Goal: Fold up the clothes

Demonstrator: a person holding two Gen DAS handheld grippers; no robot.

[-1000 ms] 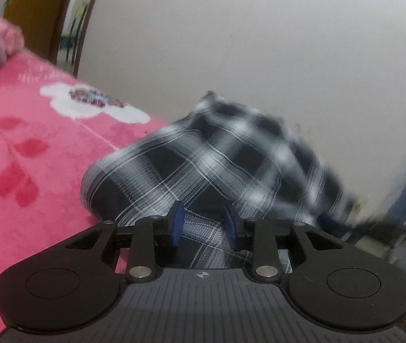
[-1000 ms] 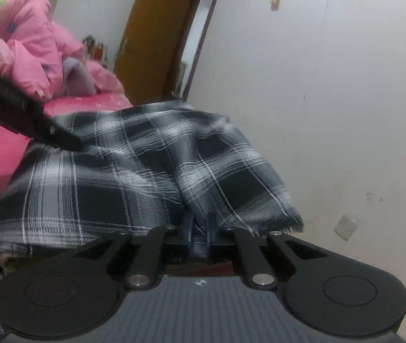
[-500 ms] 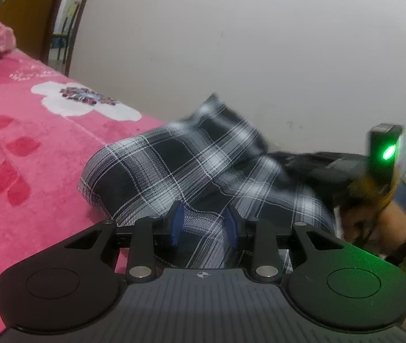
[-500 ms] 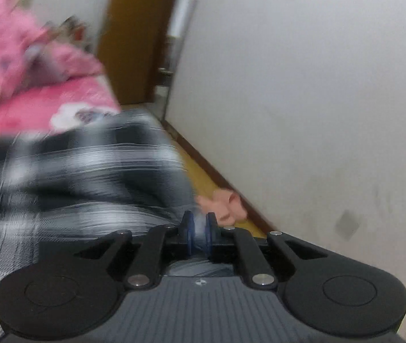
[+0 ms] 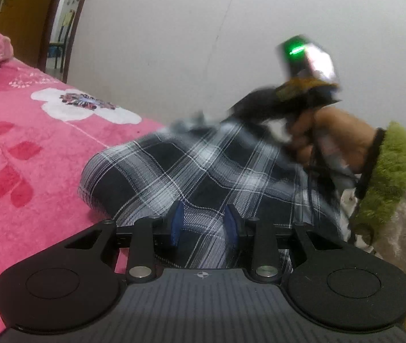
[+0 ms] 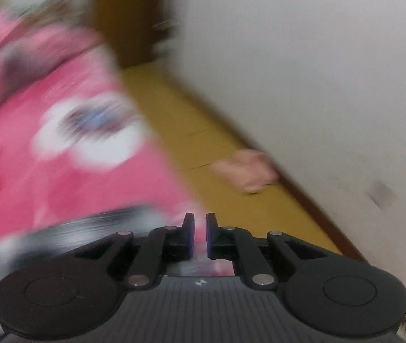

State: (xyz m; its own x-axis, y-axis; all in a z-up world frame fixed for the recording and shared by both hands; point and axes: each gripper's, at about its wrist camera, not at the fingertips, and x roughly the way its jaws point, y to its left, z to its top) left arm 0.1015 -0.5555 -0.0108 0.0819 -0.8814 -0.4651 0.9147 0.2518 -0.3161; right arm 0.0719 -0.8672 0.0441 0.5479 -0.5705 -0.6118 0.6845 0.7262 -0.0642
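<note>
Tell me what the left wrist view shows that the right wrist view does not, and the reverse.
Only the left wrist view: the person's right hand with a fuzzy green cuff, raised over the far side of the plaid cloth.
Only the right wrist view: the yellow floor and a small pink item lying on it by the wall.
Both: the pink bedspread with its white flower, the white wall, the brown door, and the plaid cloth, only a blurred streak in the right view.
</note>
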